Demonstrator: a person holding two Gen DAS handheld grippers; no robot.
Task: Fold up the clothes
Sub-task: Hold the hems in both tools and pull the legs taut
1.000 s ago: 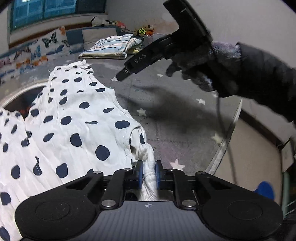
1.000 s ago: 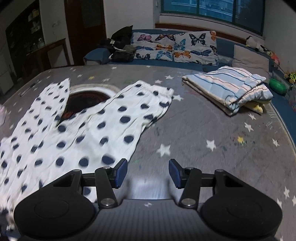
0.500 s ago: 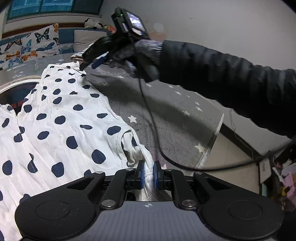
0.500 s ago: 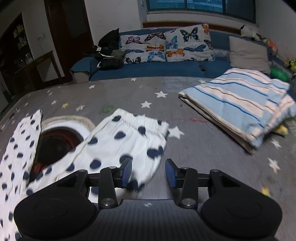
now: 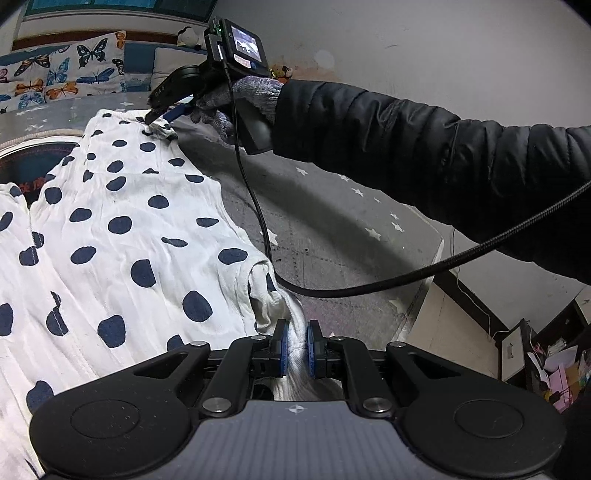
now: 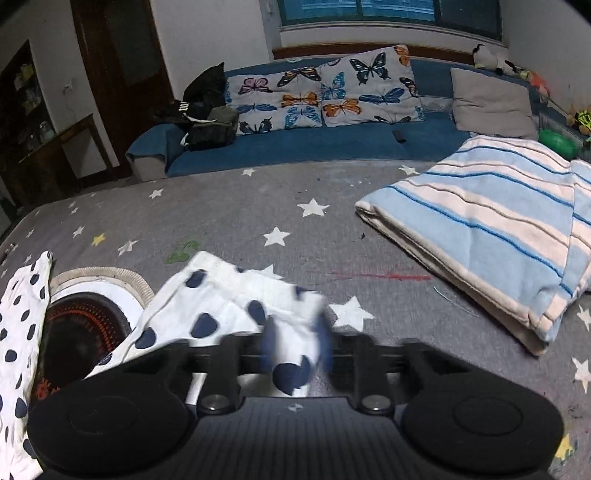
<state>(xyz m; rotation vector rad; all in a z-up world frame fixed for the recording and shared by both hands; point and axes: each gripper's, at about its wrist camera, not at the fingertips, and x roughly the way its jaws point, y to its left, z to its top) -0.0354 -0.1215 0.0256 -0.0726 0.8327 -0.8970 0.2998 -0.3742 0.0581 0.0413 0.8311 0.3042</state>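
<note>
Room, dimly lit. Grey star-printed mat [image 6: 369, 236] covering the floor area. Blue low sofa [image 6: 303, 147] along the far wall, bearing two butterfly-print cushions [image 6: 325, 88], one plain grey cushion [image 6: 491, 105] and a heap of dark clothing [image 6: 207, 114]. Window [image 6: 388, 13] above, dark blue outside. Dark wooden door [image 6: 118, 62] and cabinet [image 6: 40, 147] at left. Pale plaster walls [image 5: 443, 55]. Folded striped blanket [image 6: 491, 229] on the mat.

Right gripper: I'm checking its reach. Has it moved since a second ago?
Yes. The right gripper advanced toward the striped blanket and has just closed on the polka-dot garment's far corner.
</note>
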